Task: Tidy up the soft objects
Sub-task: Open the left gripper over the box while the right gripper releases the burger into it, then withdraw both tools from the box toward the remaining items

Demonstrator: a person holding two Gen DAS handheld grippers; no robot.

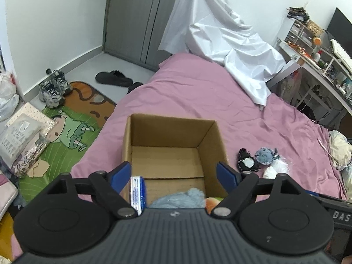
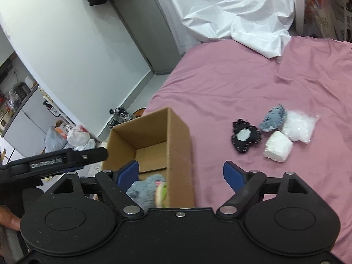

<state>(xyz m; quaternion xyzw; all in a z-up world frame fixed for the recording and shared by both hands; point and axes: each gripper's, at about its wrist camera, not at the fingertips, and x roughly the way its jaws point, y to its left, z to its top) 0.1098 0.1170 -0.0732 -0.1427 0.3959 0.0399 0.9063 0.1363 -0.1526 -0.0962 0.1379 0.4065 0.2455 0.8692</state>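
**A:** Status on the jaws?

**B:** Both sets apart, nothing between the pads. My left gripper (image 1: 173, 173) hangs over the open cardboard box (image 1: 171, 132) on the pink bedsheet (image 1: 198, 92). My right gripper (image 2: 181, 173) straddles the box's right wall, one finger over the inside, the other over the sheet.

**A:** What's in the box?

**B:** A fuzzy grey-blue plush (image 1: 180, 198) at the near end, something orange and green (image 1: 212, 202) beside it, looks like a plush too, can't tell more. A blue-and-white packet (image 1: 137, 195) stands against the left wall.

**A:** What's left outside?

**B:** Four pieces in a tight cluster on the sheet, right of the box, well apart from it. Black stitched plush (image 2: 244, 137) with a pale patch, small blue-grey plush (image 2: 272, 118), white folded pad (image 2: 278, 146), clear bag of white stuffing (image 2: 300, 126). The last three are touching each other.

**A:** Handling?

**B:** All light and squashy by the look of them, nothing fragile. Plushes will compress, so I'd close across the thickest part of the body, not an edge. The bag film looks slick; I'd pinch a bunched corner or squeeze the bulk. The pad may unfold if taken by one layer, so grip across the whole fold.

**A:** Risk?

**B:** Snagging a neighbour in the cluster. The black one sits at the near-left edge, easiest first pick.
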